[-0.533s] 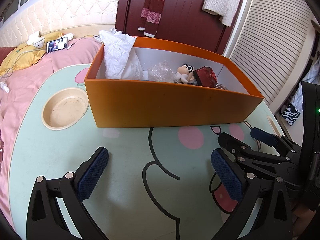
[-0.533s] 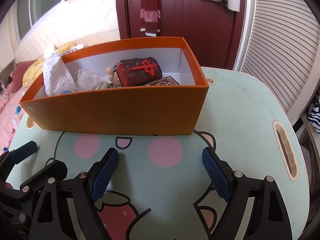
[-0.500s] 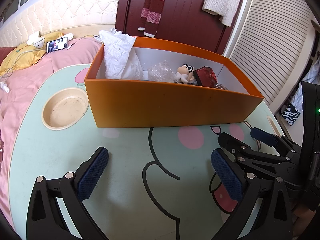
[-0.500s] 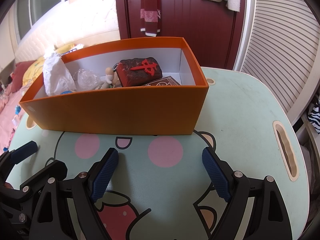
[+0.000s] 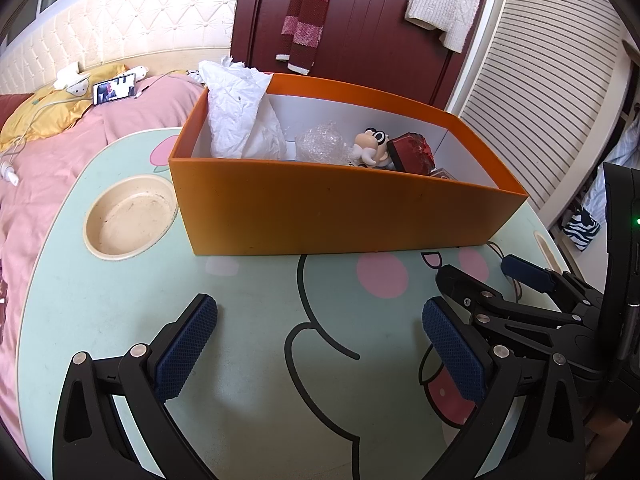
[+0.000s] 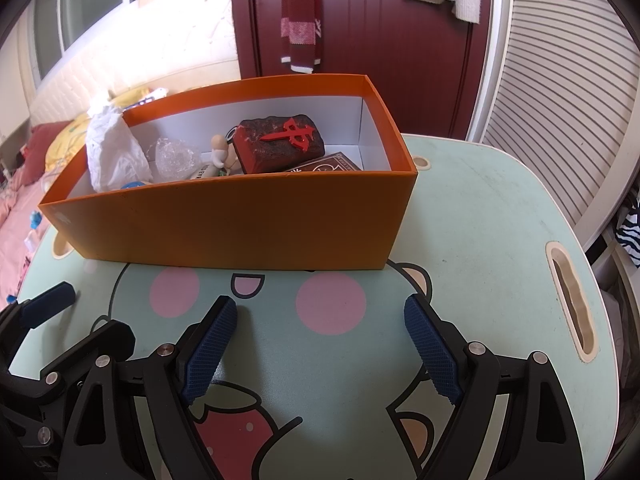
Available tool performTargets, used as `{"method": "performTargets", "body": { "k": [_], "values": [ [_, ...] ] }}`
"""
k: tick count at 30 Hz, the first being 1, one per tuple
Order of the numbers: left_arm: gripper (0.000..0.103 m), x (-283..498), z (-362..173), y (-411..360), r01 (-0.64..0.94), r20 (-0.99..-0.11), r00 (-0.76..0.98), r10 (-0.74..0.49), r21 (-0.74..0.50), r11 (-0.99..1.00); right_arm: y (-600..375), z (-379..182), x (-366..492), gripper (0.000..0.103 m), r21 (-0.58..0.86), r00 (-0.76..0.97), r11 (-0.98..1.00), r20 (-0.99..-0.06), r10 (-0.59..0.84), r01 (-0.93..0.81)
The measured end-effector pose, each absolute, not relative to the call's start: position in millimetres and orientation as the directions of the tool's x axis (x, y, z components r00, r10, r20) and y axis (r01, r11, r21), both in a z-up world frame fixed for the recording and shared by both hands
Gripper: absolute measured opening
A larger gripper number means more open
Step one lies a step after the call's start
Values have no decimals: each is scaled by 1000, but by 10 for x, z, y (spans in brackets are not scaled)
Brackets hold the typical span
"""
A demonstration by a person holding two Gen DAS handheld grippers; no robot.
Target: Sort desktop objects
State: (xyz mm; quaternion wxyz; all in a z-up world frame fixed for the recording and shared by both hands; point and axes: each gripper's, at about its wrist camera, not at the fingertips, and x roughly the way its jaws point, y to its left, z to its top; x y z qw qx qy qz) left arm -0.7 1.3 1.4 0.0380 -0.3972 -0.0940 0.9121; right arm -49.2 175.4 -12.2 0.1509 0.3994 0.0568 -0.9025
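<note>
Hovering low over the near part of the bench (image 6: 500,220), both tools sit side by side with their fingers spread wide and nothing between the pads. The left gripper (image 5: 320,344) frames bare cartoon print, and the right gripper (image 6: 320,344) does the same just beside it, its blue tips also showing at the edge of the left wrist view. Held apart like this, they are free to take or let go of something, yet no loose object lies on the bench surface that either camera shows.

Further out stands the orange box (image 6: 240,224), set across the bench with its long wall facing the grippers, so its open top is reachable from this side. Everything small is inside it: crumpled white paper (image 5: 240,120) stuffed upright at the left end, a wad of clear plastic wrap (image 5: 320,144), a big-eyed figurine (image 5: 370,146), a dark red block with a red character (image 6: 280,144) tilted on top of a card deck (image 6: 324,166), and a bit of something blue (image 6: 134,185) low against the near wall. The block rests high because it leans on what is under it.

A round recess (image 5: 130,216) in the bench beside the box holds nothing. With the desktop things gathered in the box, the scene fits sorting finished, or equally a box waiting to be unpacked and sorted
</note>
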Motion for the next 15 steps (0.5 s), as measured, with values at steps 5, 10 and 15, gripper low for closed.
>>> {"method": "performTargets", "body": {
  "k": [5, 10, 15],
  "values": [
    [102, -6, 15, 61, -21, -757, -644, 111, -128, -992, 1779, -29, -508, 86, 33, -627, -944, -740, -243, 327],
    [102, 86, 150, -154, 30, -714, -685, 144, -225, -974, 1924, 305, -504, 80, 43, -632, -938, -728, -265, 344],
    [85, 24, 491, -503, 75, -643, -746, 170, -335, -939, 2010, 646, -471, 73, 79, -645, -909, -680, -349, 410]
  ]
}}
